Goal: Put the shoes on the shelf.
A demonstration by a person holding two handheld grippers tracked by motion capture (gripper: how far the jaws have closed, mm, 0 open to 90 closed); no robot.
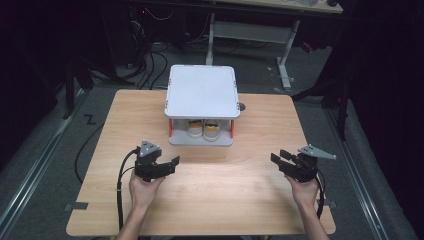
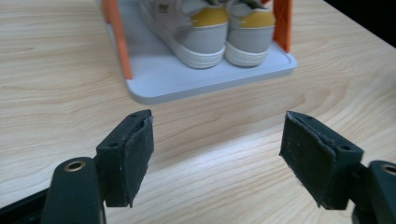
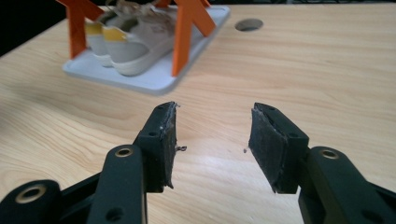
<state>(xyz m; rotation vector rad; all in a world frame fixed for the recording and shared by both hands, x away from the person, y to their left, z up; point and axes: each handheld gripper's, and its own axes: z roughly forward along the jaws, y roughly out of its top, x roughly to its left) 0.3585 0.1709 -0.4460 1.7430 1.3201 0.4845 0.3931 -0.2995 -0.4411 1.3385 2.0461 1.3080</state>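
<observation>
A pair of shoes [image 1: 204,130] is stored on the lower shelf of a small two-tier rack [image 1: 202,91], heels turned toward the person's side — an orientation that presents the heel counters for a frontal grasp. The uppers are seen to be pale grey with yellow heel patches [image 2: 210,16] and thick white rubber soles; laces are visible in the right gripper view. The rack is built from flat, smooth, rounded-corner plastic trays in light grey, joined by orange posts [image 3: 185,32], and is set at the far centre of the wooden table [image 1: 235,190], whose surface is a matt, light-grained laminate with a round cable hole [image 1: 242,106] just right of the rack.

The left gripper [image 1: 172,163] is held near the rack's front-left corner, jaws spread wide with nothing between them. The right gripper [image 1: 277,156] is held well apart from the rack's front-right, jaws likewise released and empty. The pads [image 3: 168,140] are faced with dark, rough, frayed foam — a compliant lining suited to soft footwear.
</observation>
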